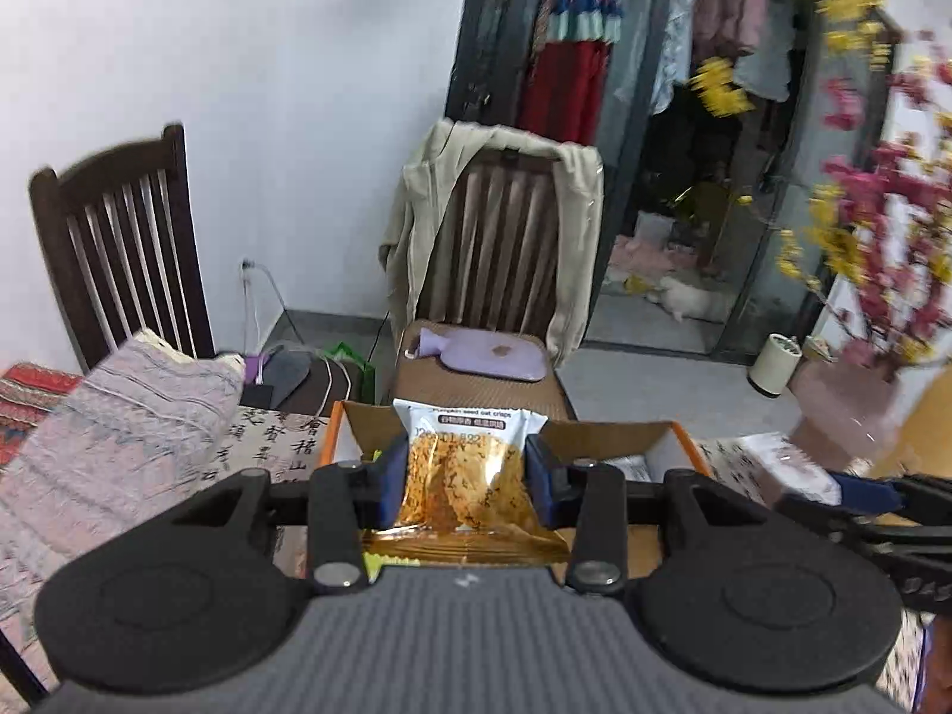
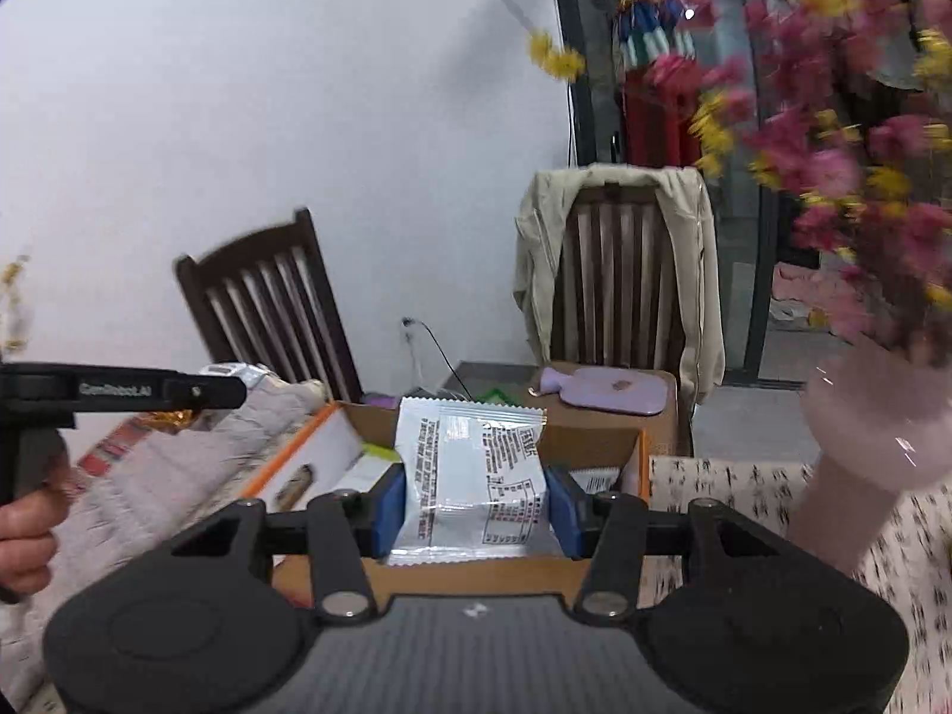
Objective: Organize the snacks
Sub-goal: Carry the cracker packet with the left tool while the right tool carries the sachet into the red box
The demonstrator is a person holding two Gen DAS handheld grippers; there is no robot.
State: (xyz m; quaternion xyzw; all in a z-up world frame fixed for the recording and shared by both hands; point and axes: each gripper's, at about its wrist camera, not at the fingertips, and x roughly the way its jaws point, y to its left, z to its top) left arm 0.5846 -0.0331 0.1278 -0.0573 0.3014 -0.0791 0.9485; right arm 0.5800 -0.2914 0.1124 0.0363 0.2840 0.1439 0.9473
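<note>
Holding a pumpkin seed oat crisps packet (image 1: 464,476) printed side up, the left gripper (image 1: 464,479) had its blue pads clamped on both edges, hanging just above the open cardboard box (image 1: 666,437) with the orange rim at 12 o'clock on the table. The right gripper (image 2: 473,503) was squeezing a second packet (image 2: 470,476), white back side showing, over that same box, with a pink vase (image 2: 863,452) of flowers off at 3 o'clock. A purple hot water bottle (image 1: 488,354) sat on the chair behind, jacket (image 1: 416,220) draped on its back.
</note>
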